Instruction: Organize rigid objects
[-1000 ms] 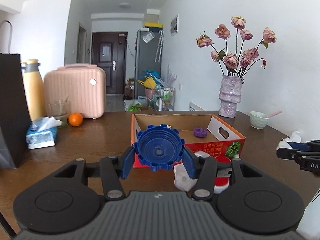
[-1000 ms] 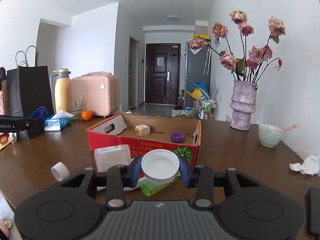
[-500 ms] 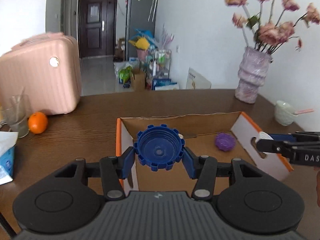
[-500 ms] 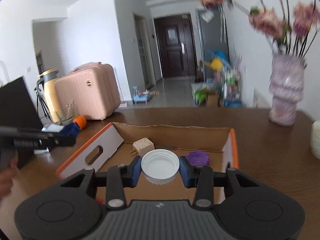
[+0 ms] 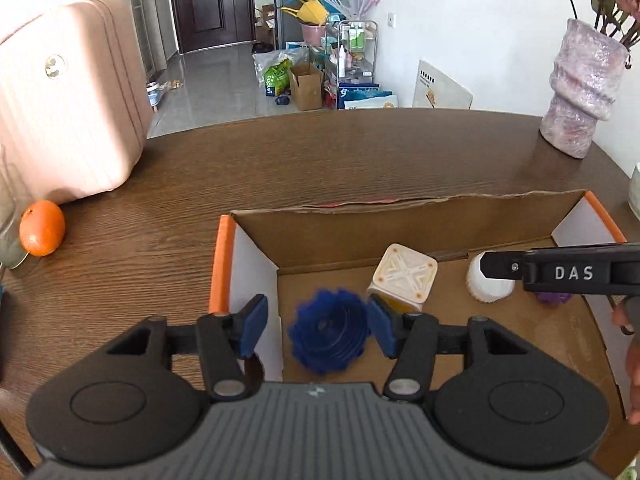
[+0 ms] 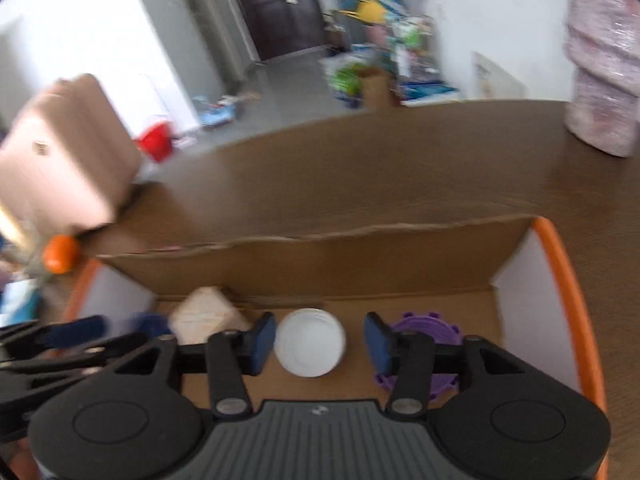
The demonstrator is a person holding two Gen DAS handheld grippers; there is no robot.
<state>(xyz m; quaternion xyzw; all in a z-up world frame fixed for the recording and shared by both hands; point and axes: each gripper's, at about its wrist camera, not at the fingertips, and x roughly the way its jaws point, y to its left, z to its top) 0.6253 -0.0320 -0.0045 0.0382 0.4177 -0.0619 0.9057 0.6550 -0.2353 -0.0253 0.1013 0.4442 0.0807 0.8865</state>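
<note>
Both grippers hang over an open cardboard box [image 5: 360,226] with orange rims. My left gripper [image 5: 316,326] has its jaws opening; the blue toothed cap [image 5: 328,336] lies blurred between them, clear of the left pad and close to the right one. My right gripper [image 6: 319,342] is also opening, and the white cap [image 6: 310,342] sits between its pads with gaps on both sides. A cream cube [image 5: 404,276] and a purple toothed cap [image 6: 426,326] rest on the box floor. The right gripper's black finger [image 5: 560,272] crosses the left wrist view.
A pink suitcase [image 5: 64,96] and an orange [image 5: 42,228] stand left of the box on the brown table [image 5: 320,160]. A lilac vase [image 5: 582,88] stands at the back right. A person's hand [image 5: 632,344] shows at the right edge.
Both grippers moved forward over the box and tilted down into it. Each has spread its jaws and let go of its cap, which now sits loose inside the box.
</note>
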